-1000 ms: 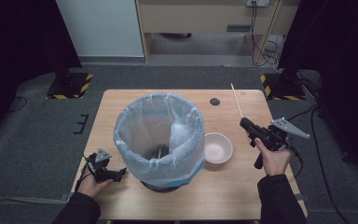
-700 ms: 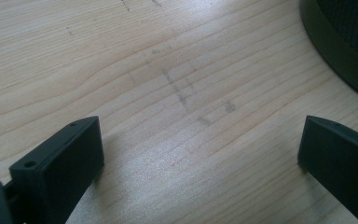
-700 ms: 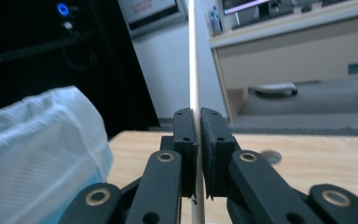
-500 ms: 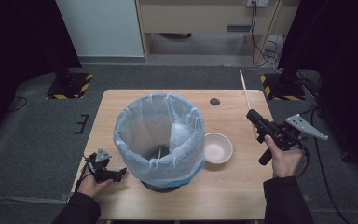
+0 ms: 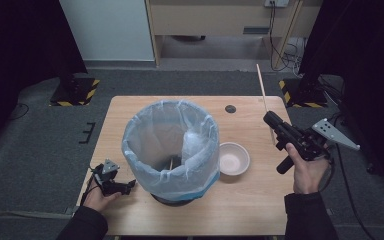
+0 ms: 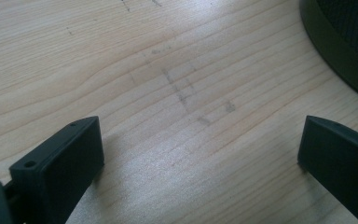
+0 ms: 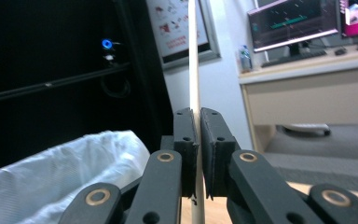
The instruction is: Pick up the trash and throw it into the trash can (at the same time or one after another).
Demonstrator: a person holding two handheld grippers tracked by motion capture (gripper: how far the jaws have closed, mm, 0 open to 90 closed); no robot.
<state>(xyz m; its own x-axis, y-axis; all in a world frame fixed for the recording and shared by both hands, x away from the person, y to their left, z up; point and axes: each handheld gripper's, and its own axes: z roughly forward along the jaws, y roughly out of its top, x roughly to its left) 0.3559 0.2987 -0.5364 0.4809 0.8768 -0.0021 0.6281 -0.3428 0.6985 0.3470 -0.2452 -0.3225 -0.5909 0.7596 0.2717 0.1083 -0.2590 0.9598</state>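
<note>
My right gripper (image 5: pixel 270 120) is shut on a thin pale wooden stick (image 5: pixel 261 87), held above the table's right side. The stick stands nearly upright and pokes out past the jaws at both ends. In the right gripper view the stick (image 7: pixel 194 56) runs straight up between the pressed pads of the right gripper (image 7: pixel 199 114). My left gripper (image 5: pixel 129 185) rests open on the table at the front left, just beside the bin's base. Bare wood lies between the spread jaws of the left gripper (image 6: pixel 200 140).
A black bin lined with a pale plastic bag (image 5: pixel 150 145) stands mid-table; its bag (image 7: pixel 74 163) and base (image 6: pixel 340 51) show from the grippers. A small pinkish bowl (image 5: pixel 234 159) sits right of it. A dark round disc (image 5: pixel 230 108) lies at the table's (image 5: pixel 240 205) far edge.
My right hand has lifted the stick higher and drifted to the right, farther from the bowl. The left hand and its gripper have stayed put.
</note>
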